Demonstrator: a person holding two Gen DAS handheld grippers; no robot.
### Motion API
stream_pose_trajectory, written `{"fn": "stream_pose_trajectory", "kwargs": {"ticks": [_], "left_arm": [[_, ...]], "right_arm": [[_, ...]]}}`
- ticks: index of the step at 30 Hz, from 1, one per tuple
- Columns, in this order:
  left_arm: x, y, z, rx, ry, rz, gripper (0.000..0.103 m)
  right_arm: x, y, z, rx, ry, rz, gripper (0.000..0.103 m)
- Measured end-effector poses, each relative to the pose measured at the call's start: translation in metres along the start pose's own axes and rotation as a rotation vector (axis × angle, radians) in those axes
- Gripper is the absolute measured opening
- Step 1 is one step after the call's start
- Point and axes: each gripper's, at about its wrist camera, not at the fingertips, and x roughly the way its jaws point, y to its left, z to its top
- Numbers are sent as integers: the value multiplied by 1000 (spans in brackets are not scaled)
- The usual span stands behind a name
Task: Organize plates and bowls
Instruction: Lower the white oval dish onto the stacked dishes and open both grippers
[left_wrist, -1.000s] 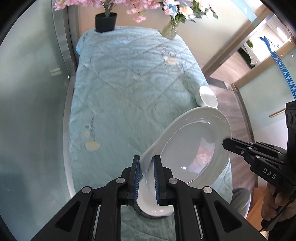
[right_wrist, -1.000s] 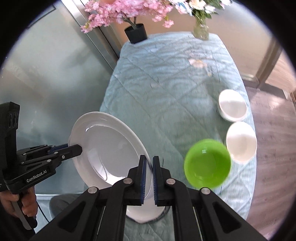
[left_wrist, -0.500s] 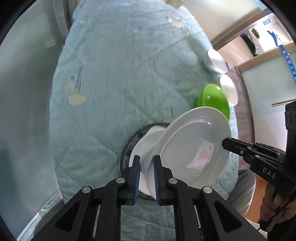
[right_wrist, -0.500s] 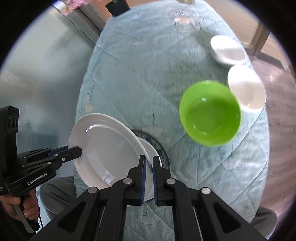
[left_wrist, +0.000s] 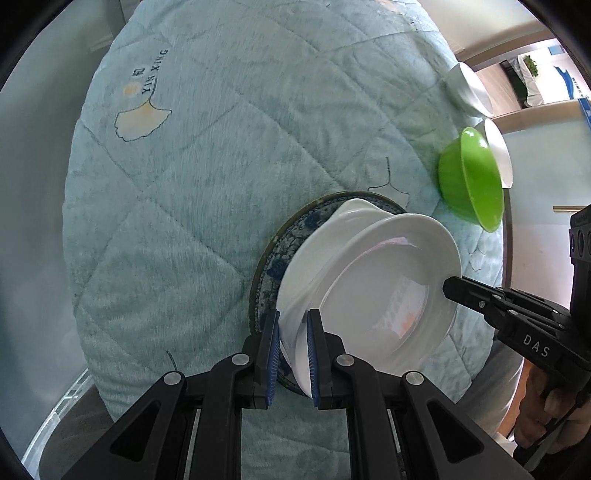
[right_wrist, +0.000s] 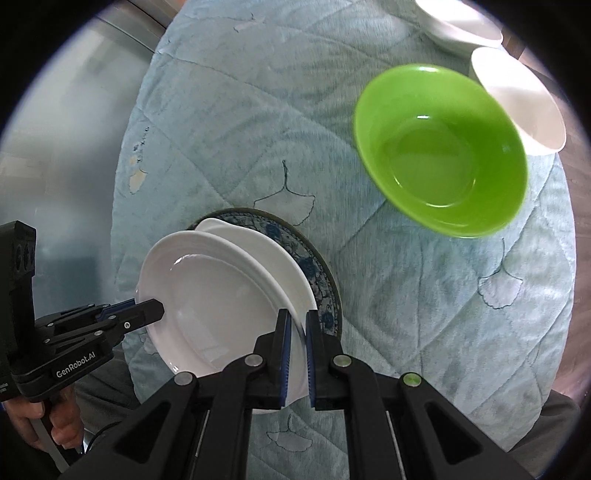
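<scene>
Your table (left_wrist: 207, 177), covered in a pale teal quilted cloth, carries everything. You hold the round white ceramic plate (left_wrist: 373, 295) tilted over a second white plate (right_wrist: 258, 245) stacked on a blue-patterned plate (left_wrist: 291, 236). Your left gripper (left_wrist: 291, 354) grasps its near rim; your right gripper (right_wrist: 298, 350) grips the opposite rim. Beyond sit a lime-green plastic bowl (right_wrist: 439, 147) and two white bowls (right_wrist: 524, 99).

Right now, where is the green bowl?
The green bowl sits on the blue quilted cloth, upper right in the right wrist view, beside a white bowl and beyond the white plate held by both grippers.
</scene>
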Motion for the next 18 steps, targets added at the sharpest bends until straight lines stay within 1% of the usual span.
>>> {"fn": "stream_pose_trajectory", "kwargs": {"ticks": [6,10,18], "left_arm": [[11,0,9,-6,9,4,10],[15,0,11,-6,21,24,10],[29,-1,11,-30,49,27,11]], "right_arm": [[12,2,8,2,0,-20,8],[21,0,10,10,10,-26,8],[32,3,14,18,2,-47,8]]}}
